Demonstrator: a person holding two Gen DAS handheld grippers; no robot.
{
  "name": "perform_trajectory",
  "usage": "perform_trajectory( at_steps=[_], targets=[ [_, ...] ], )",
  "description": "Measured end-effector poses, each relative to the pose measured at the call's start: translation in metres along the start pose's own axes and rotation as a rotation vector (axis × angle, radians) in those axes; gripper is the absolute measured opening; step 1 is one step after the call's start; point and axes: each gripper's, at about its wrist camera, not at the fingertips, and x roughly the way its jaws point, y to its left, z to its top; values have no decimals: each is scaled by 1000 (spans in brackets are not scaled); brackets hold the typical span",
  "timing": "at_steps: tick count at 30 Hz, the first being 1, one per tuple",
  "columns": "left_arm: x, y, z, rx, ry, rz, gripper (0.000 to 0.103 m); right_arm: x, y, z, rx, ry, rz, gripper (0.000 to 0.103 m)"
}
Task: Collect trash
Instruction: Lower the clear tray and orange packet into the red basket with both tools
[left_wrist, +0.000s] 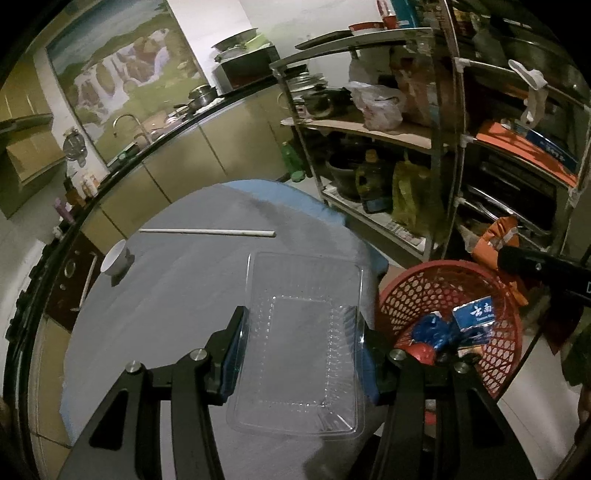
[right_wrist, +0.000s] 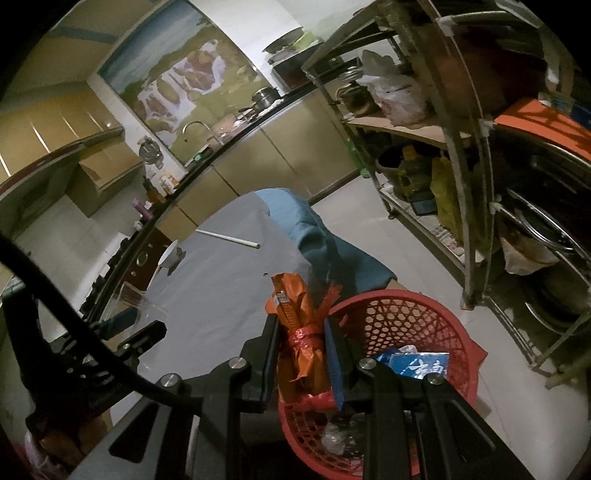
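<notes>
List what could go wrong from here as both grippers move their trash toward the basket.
1. The clear plastic tray is thin and wide between the left gripper fingers; a tight squeeze may buckle it and let it slip.
2. The orange wrapper in the right gripper hangs near the red basket rim, so it may fall outside if released early.
3. Both grippers converge on one basket and may collide.

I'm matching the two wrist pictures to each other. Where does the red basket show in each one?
Left wrist: the red basket sits lower right, beside the table edge, right of the clear tray.
Right wrist: lower centre-right, directly behind the held orange wrapper.
Shared landmark: the white stick on the table.
</notes>
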Motion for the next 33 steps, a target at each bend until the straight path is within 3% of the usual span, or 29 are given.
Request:
perform_trajectory(
  at_steps=[16, 33],
  targets=[
    [15, -34, 17, 53, 9, -79, 54, -12, -27, 3, 44, -1, -50, 26],
    [34, -56, 20, 95, 51, -101, 55, -3, -48, 2, 89, 23, -57, 26]
  ],
)
